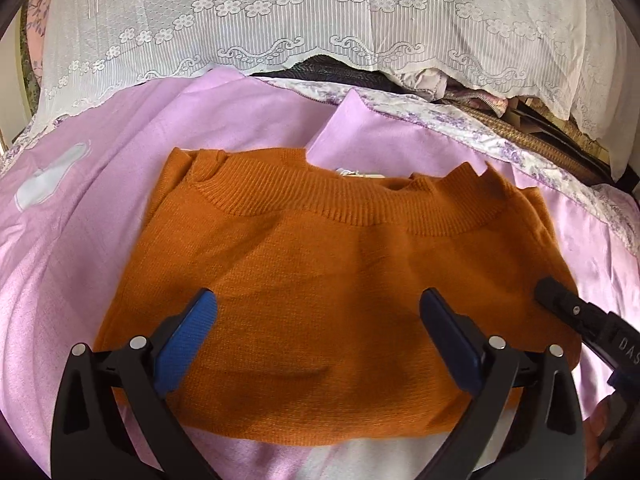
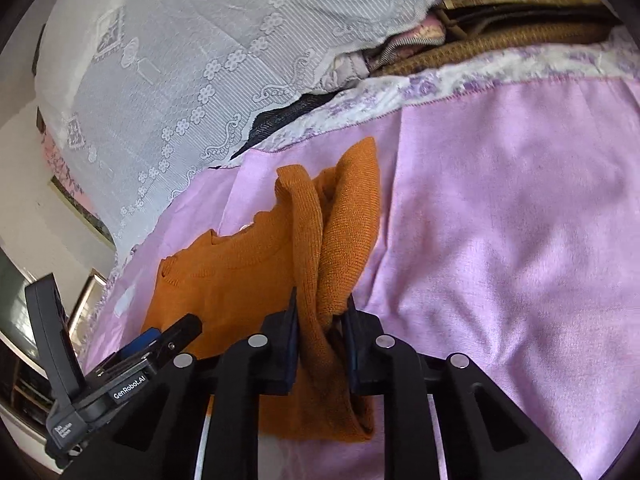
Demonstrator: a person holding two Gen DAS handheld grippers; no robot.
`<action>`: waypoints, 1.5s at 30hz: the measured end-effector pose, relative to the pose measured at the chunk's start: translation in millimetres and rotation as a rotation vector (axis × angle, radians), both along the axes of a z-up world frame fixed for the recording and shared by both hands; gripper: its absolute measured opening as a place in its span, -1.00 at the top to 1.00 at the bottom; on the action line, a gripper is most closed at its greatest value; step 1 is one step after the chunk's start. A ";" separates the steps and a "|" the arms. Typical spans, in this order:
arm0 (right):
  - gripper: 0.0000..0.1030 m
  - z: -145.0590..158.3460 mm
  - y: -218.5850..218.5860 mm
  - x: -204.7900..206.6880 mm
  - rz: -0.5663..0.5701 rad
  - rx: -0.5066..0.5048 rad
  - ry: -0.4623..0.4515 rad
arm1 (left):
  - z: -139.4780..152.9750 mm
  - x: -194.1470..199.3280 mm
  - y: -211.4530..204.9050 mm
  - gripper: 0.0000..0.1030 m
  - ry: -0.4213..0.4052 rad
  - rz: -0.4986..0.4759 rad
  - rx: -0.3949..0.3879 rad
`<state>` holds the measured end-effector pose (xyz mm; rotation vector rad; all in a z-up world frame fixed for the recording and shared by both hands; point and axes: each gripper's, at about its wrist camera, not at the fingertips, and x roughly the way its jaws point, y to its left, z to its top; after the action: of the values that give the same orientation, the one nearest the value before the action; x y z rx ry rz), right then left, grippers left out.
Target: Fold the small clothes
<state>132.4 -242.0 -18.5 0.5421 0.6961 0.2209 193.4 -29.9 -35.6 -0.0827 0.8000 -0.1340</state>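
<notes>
Your lilac sheet (image 1: 72, 240) covers the bed, with a white lace cover (image 1: 280, 12) draped along its far side. On the sheet lies the orange sweater (image 1: 320, 264), collar toward the far side. Your left gripper (image 1: 318, 312) hovers over its near half, jaws wide apart and holding nothing. Your right gripper (image 2: 320, 320) is clamped on a bunched fold at the sweater's right edge (lifted clear of the sheet), angled down from the right.
</notes>
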 end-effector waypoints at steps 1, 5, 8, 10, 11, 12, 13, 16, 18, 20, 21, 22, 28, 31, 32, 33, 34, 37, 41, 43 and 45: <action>0.63 5.5 4.9 -2.9 -0.001 -0.011 -0.014 | 1.6 0.7 -1.5 -0.91 0.001 -0.010 -0.007; 0.64 23.9 23.5 -11.2 0.006 -0.043 -0.058 | -1.2 6.3 -3.1 -0.91 0.030 -0.014 -0.010; 0.64 33.6 38.5 -16.2 0.018 -0.083 -0.077 | -5.5 11.7 -1.2 -0.91 0.059 -0.006 -0.011; 0.64 40.2 49.4 -18.9 0.025 -0.109 -0.086 | -7.1 13.3 -1.0 -0.91 0.064 0.000 0.005; 0.64 43.3 54.4 -20.4 0.030 -0.122 -0.093 | -8.0 13.5 -1.5 -0.91 0.066 0.001 0.015; 0.64 46.2 59.1 -21.2 0.033 -0.132 -0.099 | -8.7 14.0 -2.1 -0.91 0.069 0.001 0.024; 0.64 48.4 63.7 -21.6 0.036 -0.141 -0.103 | -9.5 14.2 -3.2 -0.91 0.071 0.002 0.034; 0.64 51.9 77.1 -23.8 0.041 -0.178 -0.106 | -10.0 14.0 -4.6 -0.91 0.070 0.007 0.061; 0.64 53.2 83.1 -24.5 0.033 -0.209 -0.113 | -8.5 14.8 -0.7 -0.91 0.073 0.010 0.045; 0.64 53.8 84.9 -24.6 0.031 -0.209 -0.111 | -6.8 15.0 4.9 -0.91 0.075 0.013 0.013; 0.64 54.9 85.2 -24.8 0.028 -0.206 -0.113 | -5.8 14.8 5.8 -0.91 0.073 0.015 0.010; 0.64 56.4 86.9 -25.3 0.025 -0.210 -0.113 | -4.4 14.0 7.0 -0.91 0.067 0.018 0.007; 0.64 73.9 104.1 -24.8 0.015 -0.235 -0.139 | 9.0 11.0 25.0 -0.86 0.038 0.048 -0.036; 0.64 86.5 118.9 -21.7 0.023 -0.241 -0.152 | 18.7 11.3 40.0 -0.79 0.019 0.070 -0.052; 0.64 90.3 125.1 -20.3 0.028 -0.242 -0.155 | 21.4 11.4 45.9 -0.77 0.012 0.082 -0.053; 0.64 93.3 131.5 -19.2 0.033 -0.242 -0.157 | 23.5 11.7 52.9 -0.75 0.007 0.095 -0.055; 0.64 96.2 138.1 -17.5 0.040 -0.242 -0.159 | 25.6 13.5 59.0 -0.75 0.006 0.107 -0.058; 0.64 102.5 160.2 -11.9 0.065 -0.240 -0.158 | 27.0 17.6 83.2 -0.67 0.019 0.135 -0.098; 0.63 108.8 193.0 -5.4 0.109 -0.227 -0.158 | 28.9 19.4 117.6 -0.57 0.028 0.193 -0.142; 0.64 110.1 210.8 -2.1 0.134 -0.220 -0.162 | 30.4 18.6 134.1 -0.58 0.017 0.240 -0.125; 0.64 107.8 224.4 1.0 0.152 -0.198 -0.160 | 29.6 18.7 147.0 -0.58 0.017 0.282 -0.100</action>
<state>133.4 -17.6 89.3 0.2788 0.5959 0.3300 212.2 117.1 -6.1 -0.2897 0.7902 0.0938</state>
